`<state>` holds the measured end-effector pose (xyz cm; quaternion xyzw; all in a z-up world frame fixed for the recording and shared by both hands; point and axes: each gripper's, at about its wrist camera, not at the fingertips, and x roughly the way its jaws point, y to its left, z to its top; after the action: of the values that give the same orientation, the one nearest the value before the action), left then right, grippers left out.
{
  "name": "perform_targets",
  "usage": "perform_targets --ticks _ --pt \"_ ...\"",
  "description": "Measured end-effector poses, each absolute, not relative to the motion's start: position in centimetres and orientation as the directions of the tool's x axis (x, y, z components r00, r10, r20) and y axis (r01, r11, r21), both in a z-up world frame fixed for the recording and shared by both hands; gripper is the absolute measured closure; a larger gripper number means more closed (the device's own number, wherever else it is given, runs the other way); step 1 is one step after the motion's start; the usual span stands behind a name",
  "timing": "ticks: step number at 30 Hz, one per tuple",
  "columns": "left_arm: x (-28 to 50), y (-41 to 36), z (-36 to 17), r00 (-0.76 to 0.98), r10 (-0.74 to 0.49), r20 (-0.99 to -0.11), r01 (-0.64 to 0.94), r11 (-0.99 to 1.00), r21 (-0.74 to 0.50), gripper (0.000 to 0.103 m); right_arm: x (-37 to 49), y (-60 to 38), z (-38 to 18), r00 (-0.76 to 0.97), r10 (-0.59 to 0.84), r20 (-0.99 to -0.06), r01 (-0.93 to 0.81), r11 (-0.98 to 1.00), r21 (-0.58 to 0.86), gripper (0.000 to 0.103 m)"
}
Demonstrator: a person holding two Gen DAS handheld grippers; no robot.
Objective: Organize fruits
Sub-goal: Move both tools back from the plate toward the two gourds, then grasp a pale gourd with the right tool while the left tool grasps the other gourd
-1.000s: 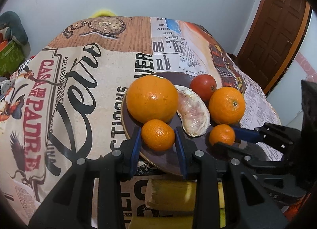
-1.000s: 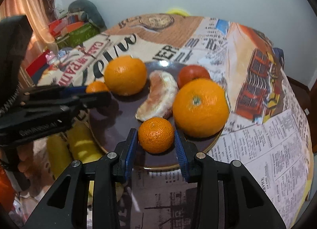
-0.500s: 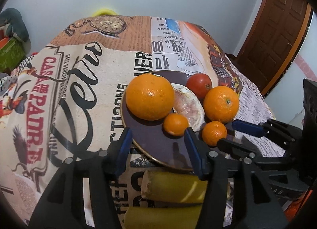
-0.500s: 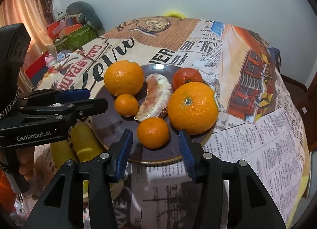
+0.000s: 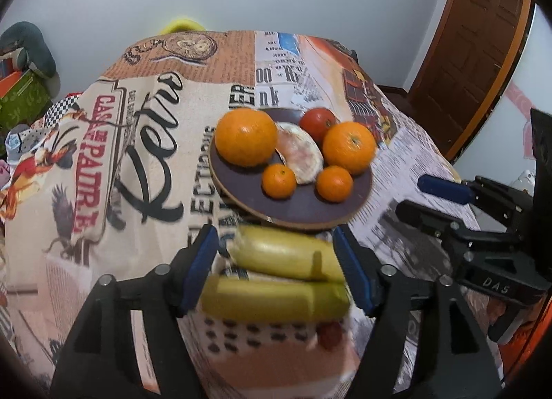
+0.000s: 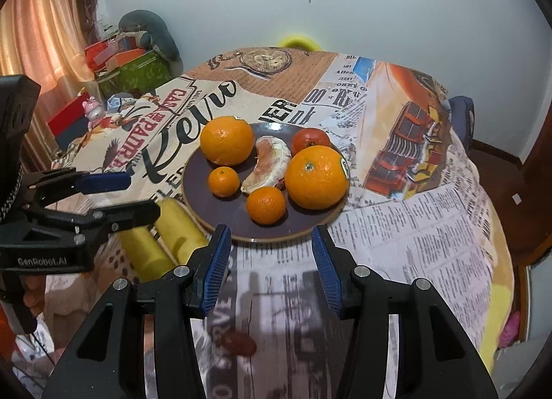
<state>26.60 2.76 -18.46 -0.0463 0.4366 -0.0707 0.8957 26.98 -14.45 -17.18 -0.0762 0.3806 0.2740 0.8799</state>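
Both grippers empty: left gripper jaws just spread wide over bananas, right gripper parted just short of the fruit plate.

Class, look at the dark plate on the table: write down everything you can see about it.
The plate is round, flat and dark purple-brown with a pale tan rim, slightly glossy. It lies level on the printed tablecloth. On it sit two large oranges, two small mandarins, a red tomato and a peeled citrus piece. Two bananas lie just off its near-left edge. Neither gripper touches it.
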Motion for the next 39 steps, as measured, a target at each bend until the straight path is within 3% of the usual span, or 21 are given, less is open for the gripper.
perform_targets --ticks 8,13,18,21,25,28,39 --pt "24.5 0.7 -20.8 0.53 -0.168 -0.832 0.085 0.986 -0.144 0.027 25.1 -15.6 -17.2 0.566 0.412 -0.714 -0.536 0.842 0.061 0.054" --pt "24.0 -0.2 -21.8 0.528 -0.132 -0.839 0.057 0.991 -0.12 0.008 24.4 -16.1 -17.5 0.559 0.402 -0.725 -0.535 0.843 0.055 0.054" --pt "24.1 -0.3 -22.9 0.529 -0.089 -0.844 0.022 0.996 -0.092 0.006 24.3 -15.7 -18.0 0.542 0.405 -0.736 -0.537 0.841 0.068 0.054" --pt "24.1 0.9 -23.3 0.539 -0.086 -0.838 0.001 0.995 -0.102 0.01 24.2 -15.1 -18.5 0.523 0.409 -0.747 -0.547 0.834 0.074 0.054" --pt "23.7 2.5 -22.8 0.537 -0.143 -0.832 0.021 0.987 -0.157 0.035 24.4 -13.9 -19.1 0.503 0.415 -0.758 -0.568 0.82 0.072 0.054" --pt "23.2 4.1 -22.6 0.546 -0.12 -0.829 0.003 0.99 -0.141 0.044 24.8 -12.6 -19.7 0.479 0.426 -0.768 -0.586 0.806 0.081 0.054" --pt "21.3 10.1 -22.6 0.531 -0.103 -0.841 -0.078 0.982 -0.17 0.049 26.2 -8.4 -22.3 0.392 0.439 -0.809 -0.652 0.752 0.093 0.054"
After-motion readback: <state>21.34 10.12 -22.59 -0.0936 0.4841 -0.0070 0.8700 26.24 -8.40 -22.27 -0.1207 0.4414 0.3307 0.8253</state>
